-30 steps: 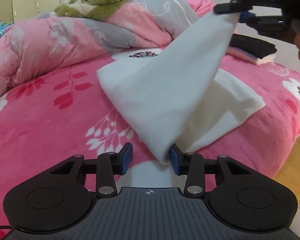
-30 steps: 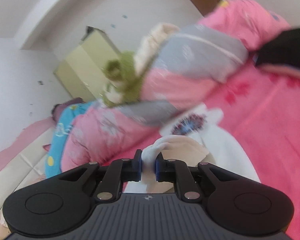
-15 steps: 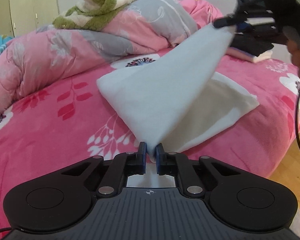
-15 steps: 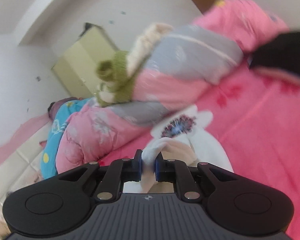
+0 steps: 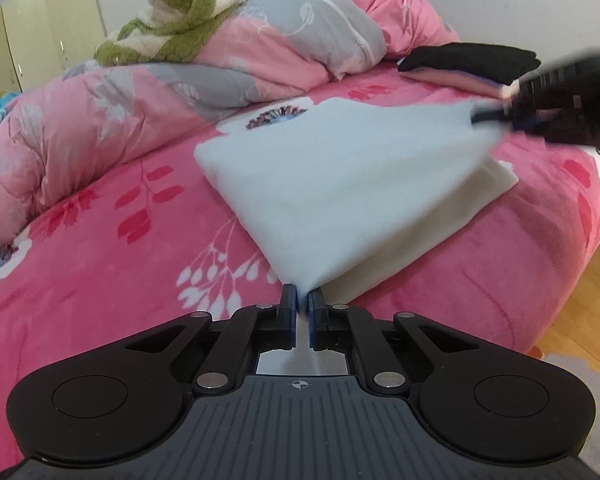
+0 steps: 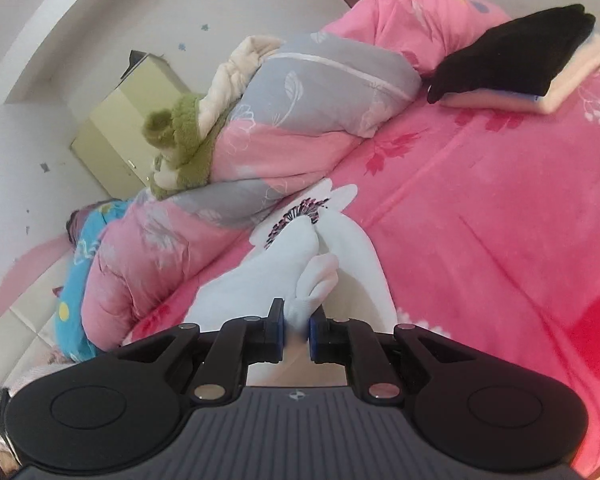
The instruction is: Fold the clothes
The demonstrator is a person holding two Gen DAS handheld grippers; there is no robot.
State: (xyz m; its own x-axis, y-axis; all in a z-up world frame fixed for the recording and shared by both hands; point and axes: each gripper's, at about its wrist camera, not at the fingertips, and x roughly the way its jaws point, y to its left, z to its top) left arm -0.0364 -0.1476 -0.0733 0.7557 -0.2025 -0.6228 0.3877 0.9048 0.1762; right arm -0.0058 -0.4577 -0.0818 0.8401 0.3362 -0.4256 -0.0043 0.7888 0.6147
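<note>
Here, a soft, fleecy white cloth point(image 5: 340, 184) stretches as a taut sheet between both tools: left gripper point(image 5: 302, 308) and right gripper point(image 6: 297, 322) each pinch a corner, over the plush pink bedspread point(image 5: 112, 264).

- No readable text, label, brand, number or sign appeared in either wrist view.
- The grippers' housings bore only a small crosshair mark, no lettering.

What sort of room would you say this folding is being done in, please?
Most likely a bedroom in a home. The work surface is a bed with a pink floral sheet, a bunched quilt lies along its far side, and pale wardrobe doors stand against the wall behind.
</note>
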